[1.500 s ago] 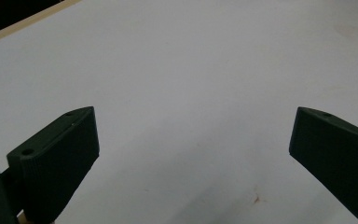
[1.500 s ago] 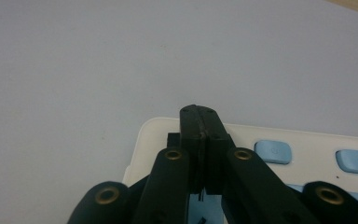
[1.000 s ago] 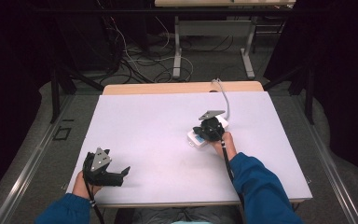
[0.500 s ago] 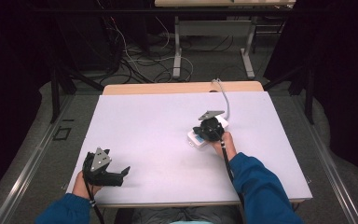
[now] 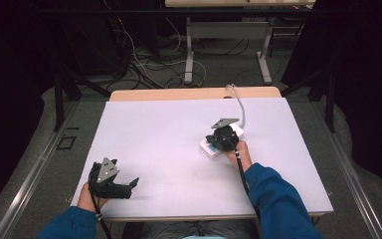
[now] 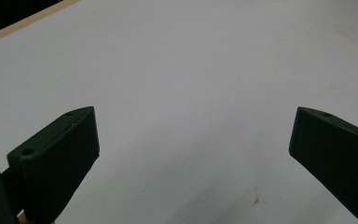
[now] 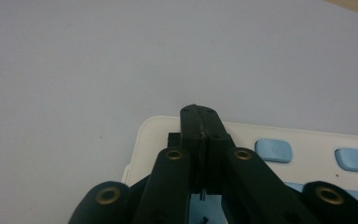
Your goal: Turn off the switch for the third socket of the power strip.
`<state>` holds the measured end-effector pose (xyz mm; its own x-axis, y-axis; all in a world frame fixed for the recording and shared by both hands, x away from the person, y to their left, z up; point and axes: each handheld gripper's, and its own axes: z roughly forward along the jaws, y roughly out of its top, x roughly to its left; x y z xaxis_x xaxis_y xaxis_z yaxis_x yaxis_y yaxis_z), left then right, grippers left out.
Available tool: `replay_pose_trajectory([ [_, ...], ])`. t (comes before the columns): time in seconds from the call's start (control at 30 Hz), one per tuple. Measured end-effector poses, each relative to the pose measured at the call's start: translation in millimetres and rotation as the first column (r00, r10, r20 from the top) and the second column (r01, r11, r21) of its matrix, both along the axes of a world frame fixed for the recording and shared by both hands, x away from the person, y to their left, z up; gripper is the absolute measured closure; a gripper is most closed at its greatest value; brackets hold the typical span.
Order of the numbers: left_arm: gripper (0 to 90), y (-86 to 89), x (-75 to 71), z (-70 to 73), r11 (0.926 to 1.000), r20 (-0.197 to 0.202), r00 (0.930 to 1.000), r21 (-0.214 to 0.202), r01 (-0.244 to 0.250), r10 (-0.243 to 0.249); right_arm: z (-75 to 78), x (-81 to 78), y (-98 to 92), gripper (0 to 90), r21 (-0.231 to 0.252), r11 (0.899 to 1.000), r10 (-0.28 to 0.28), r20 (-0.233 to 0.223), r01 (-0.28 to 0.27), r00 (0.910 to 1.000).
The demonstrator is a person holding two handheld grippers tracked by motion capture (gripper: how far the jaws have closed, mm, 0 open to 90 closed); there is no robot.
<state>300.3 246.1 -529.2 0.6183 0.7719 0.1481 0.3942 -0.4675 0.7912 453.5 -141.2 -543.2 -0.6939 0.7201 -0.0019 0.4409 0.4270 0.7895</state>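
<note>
Two black grippers, right gripper (image 7: pixel 200 116) jaws closed over white, blue-buttoned plastic box (image 7: pixel 307 140), left gripper (image 6: pixel 191 154) jaws wide, empty.

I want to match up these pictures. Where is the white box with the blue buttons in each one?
High view: the white box lies right of the middle, under the right tongs.
Right gripper view: bottom right, its blue buttons beside the closed jaws.
Left gripper view: not in it.
Shared landmark: the white table, also bare in the left gripper view.
</note>
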Motion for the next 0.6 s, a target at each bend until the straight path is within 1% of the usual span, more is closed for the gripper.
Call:
replay_pose_trajectory([
  [0.03, 1.4, 0.2, -0.2, 0.4, 1.0, -0.004, 1.0, 0.002, 0.003, -0.003, 0.1, -0.6, 0.3, 90.0, 0.0, 1.0, -0.007, -0.002, 0.007, 1.0],
  [0.17, 1.4, 0.4, -0.1, 0.3, 1.0, -0.004, 1.0, 0.002, 0.002, -0.002, 0.9, -1.5, 1.6, 90.0, -0.014, 1.0, -0.002, -0.005, 0.002, 1.0],
  [0.2, 1.4, 0.4, 0.0, 0.3, 1.0, -0.005, 1.0, 0.001, 0.002, -0.002, -0.3, -1.3, 2.0, 90.0, -0.001, 1.0, 0.003, 0.01, -0.003, 0.9999],
  [0.27, 1.4, 0.2, 0.1, -0.1, 1.0, 0.0, 1.0, -0.001, 0.002, -0.002, 0.8, -2.1, 1.8, 90.0, -0.019, 1.0, 0.0, 0.004, 0.0, 1.0],
  [0.3, 1.4, 0.4, -0.1, 0.3, 1.0, -0.004, 1.0, 0.001, 0.003, -0.003, 0.7, -2.8, 2.7, 90.0, -0.02, 1.0, -0.005, 0.008, 0.006, 0.9999],
  [0.33, 1.4, 0.4, -0.1, 0.4, 1.0, -0.003, 1.0, 0.002, 0.003, -0.003, 2.2, -3.4, 2.2, 90.0, -0.048, 0.999, 0.003, -0.004, -0.003, 1.0],
  [0.37, 1.4, 0.3, -0.2, 0.4, 1.0, -0.004, 1.0, 0.002, 0.004, -0.004, 1.2, -3.1, 3.1, 90.0, -0.036, 0.999, -0.003, 0.015, 0.003, 0.9999],
  [0.4, 1.4, 0.1, -0.3, 0.3, 1.0, -0.004, 1.0, 0.002, 0.004, -0.004, 1.1, -3.2, 2.9, 90.0, -0.034, 0.999, -0.003, 0.014, 0.004, 0.9999],
  [0.43, 1.3, 0.2, -0.3, 0.3, 1.0, -0.004, 1.0, 0.003, 0.004, -0.004, 2.2, -3.4, 2.1, 90.0, -0.045, 0.999, 0.004, -0.005, -0.004, 1.0],
  [0.47, 1.4, 0.3, -0.3, 0.4, 1.0, -0.003, 1.0, 0.004, 0.003, -0.003, 2.2, -3.1, 1.8, 90.0, -0.049, 0.999, 0.004, -0.002, -0.004, 1.0],
  [0.5, 1.4, 0.4, -0.2, 0.4, 1.0, -0.004, 1.0, 0.001, 0.002, -0.002, 0.9, -2.9, 2.7, 90.0, -0.03, 1.0, -0.005, 0.01, 0.005, 0.9999],
  [0.6, 1.4, 0.2, 0.1, 0.1, 1.0, -0.004, 1.0, 0.002, 0.005, -0.005, 0.5, -2.6, 2.7, 90.0, -0.021, 1.0, -0.006, 0.012, 0.006, 0.9999],
])
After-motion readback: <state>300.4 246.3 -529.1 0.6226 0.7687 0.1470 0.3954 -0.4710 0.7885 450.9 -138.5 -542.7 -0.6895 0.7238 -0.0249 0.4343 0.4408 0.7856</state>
